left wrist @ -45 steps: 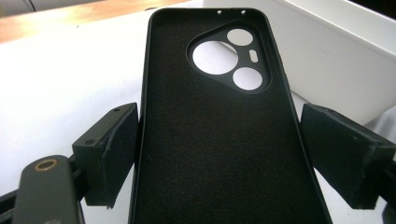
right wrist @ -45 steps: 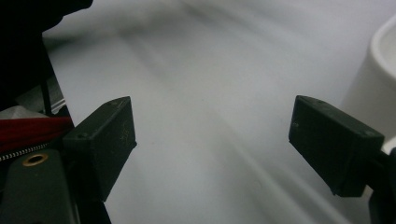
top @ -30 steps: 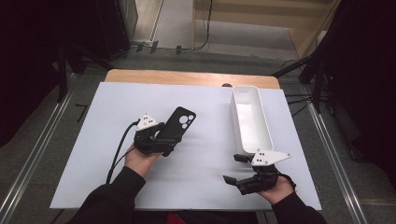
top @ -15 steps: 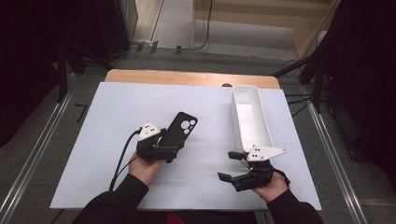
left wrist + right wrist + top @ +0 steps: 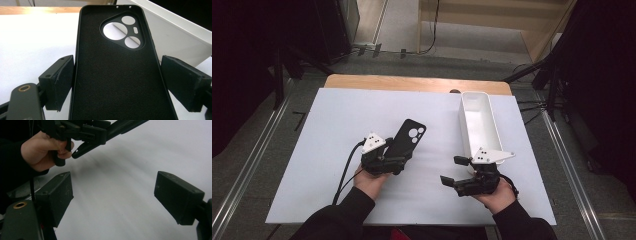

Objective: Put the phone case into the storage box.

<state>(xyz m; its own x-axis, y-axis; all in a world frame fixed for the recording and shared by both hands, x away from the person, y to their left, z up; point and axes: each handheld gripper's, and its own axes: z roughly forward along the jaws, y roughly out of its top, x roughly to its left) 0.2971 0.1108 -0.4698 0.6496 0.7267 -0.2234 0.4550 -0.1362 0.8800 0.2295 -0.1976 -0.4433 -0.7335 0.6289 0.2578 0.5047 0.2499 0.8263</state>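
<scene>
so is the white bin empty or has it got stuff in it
Empty, as far as shown: the high view shows the white bin's bare white inside.

Recording lab setup, not a home: my tabletop (image 5: 337,150) is covered with a plain white sheet, flanked by metal floor rails (image 5: 257,150), dark stand legs (image 5: 552,75), trailing cables (image 5: 432,30), and bare grey flooring.

1. In the left gripper view the phone case (image 5: 117,72) runs off the bottom edge, so its near end is cut away.
2. Whether the fingers (image 5: 58,83) press on the case or stand just beside it cannot be told: the right one shows a gap.
3. The white bin (image 5: 180,35) is cut by the right edge there.
4. In the right gripper view the worktop (image 5: 130,185) is streaked with blur.
5. In the high view the person's sleeves (image 5: 337,220) leave the bottom edge.
</scene>
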